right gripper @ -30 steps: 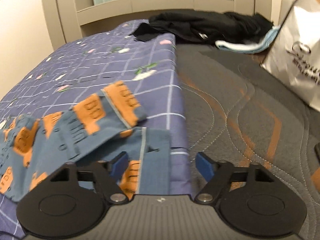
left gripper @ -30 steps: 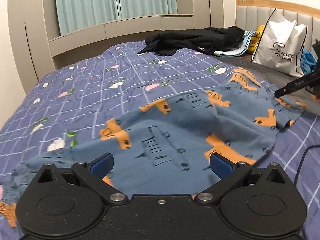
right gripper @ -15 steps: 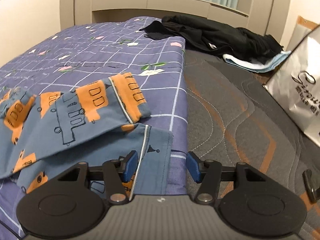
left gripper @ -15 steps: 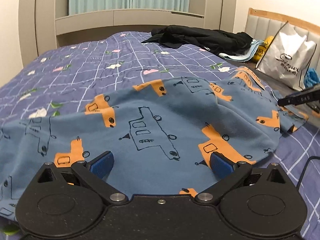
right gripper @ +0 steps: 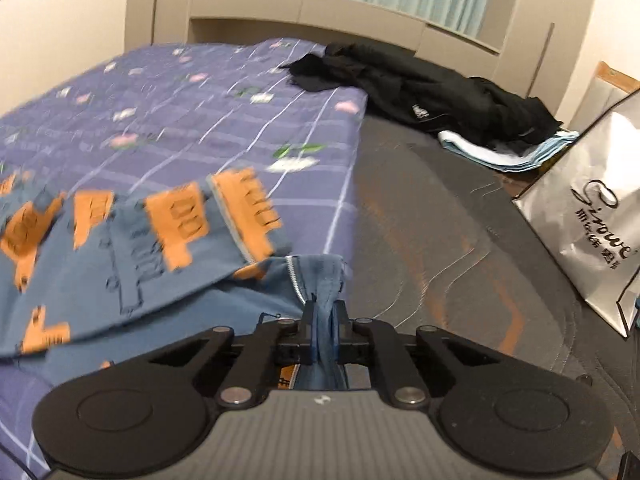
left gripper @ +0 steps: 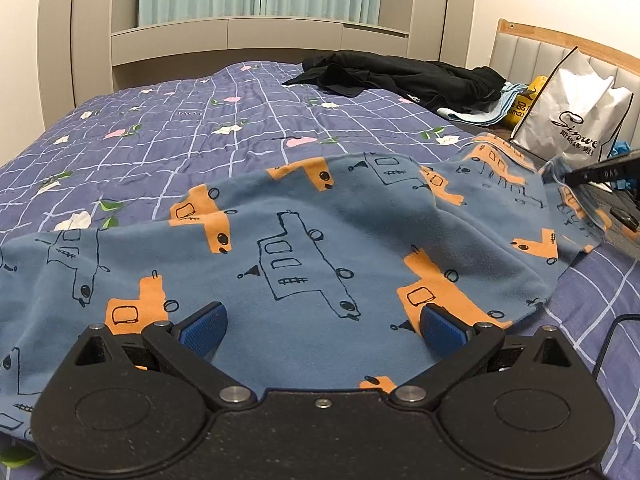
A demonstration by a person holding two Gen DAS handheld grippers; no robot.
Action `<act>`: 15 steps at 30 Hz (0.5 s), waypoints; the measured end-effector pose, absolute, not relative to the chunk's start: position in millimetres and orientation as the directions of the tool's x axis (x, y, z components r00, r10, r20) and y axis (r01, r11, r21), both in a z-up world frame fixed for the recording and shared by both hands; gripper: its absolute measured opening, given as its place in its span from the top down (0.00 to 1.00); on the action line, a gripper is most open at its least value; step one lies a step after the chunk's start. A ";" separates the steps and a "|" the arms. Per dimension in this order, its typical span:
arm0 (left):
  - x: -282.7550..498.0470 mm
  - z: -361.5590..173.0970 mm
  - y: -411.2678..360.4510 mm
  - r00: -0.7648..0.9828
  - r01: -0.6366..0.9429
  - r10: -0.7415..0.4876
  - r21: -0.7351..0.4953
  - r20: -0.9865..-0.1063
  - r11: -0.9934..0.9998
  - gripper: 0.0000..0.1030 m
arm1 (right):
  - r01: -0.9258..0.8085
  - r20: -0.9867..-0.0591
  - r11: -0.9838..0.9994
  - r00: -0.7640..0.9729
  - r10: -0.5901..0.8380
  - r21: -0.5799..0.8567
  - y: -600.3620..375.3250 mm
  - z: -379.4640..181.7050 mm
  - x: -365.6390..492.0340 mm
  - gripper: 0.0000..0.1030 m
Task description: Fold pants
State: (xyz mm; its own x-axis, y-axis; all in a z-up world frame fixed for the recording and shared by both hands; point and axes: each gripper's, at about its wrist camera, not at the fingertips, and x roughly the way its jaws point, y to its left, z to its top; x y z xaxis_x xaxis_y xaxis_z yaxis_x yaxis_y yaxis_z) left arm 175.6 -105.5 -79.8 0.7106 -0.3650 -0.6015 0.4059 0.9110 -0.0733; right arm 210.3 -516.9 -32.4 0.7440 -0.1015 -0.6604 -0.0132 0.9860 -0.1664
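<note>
Blue fleece with orange trucks, the pants [left gripper: 304,248] lie spread across my purple checked quilt [left gripper: 168,136], bunched and rumpled, not yet folded. I judge this to be the opening step: taking hold of the cloth's ends so it can be lifted and laid straight.

On the left, my left gripper [left gripper: 322,326] stands wide open low over the pants. Its blue pads [left gripper: 202,326] sit far apart with flat cloth between them, and they pinch nothing that I can see.

On the right, at the quilt's edge beside the bare grey mattress [right gripper: 460,248], my right gripper [right gripper: 324,338] is closing, and its jaws already squeeze a gathered fold at the hem end of the pants.

Next, I think the left gripper must close on its own end before both lift together, or the cloth will drag lopsided.
</note>
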 end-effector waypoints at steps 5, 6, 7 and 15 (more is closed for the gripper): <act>175.8 -79.9 -105.5 0.711 0.405 -0.365 -0.074 -0.602 0.911 0.00 | -0.022 -0.688 0.988 0.720 -0.090 -0.152 -525.5 -38.5 218.5 0.93; 176.3 -80.1 -105.3 0.711 0.406 -0.365 -0.074 -0.602 0.911 0.00 | -0.027 -0.691 0.986 0.717 -0.094 -0.162 -524.6 -41.9 219.9 0.93; 176.0 -80.1 -105.5 0.711 0.405 -0.365 -0.073 -0.602 0.911 0.00 | -0.031 -0.689 0.982 0.717 -0.107 -0.184 -522.8 -45.1 221.3 0.93; 174.9 -77.0 -106.7 0.714 0.409 -0.361 -0.061 -0.600 0.911 0.00 | -0.034 -0.698 0.975 0.704 -0.131 -0.218 -523.8 -51.4 232.6 0.77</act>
State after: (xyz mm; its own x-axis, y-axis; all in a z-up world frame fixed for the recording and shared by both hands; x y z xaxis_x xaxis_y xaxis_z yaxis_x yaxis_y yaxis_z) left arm 174.9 -106.7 -77.0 0.7140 -0.3605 -0.6002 0.4087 0.9106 -0.0609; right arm 232.6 -523.8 -51.4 0.7041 -0.1309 -0.6980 -0.0343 0.9754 -0.2176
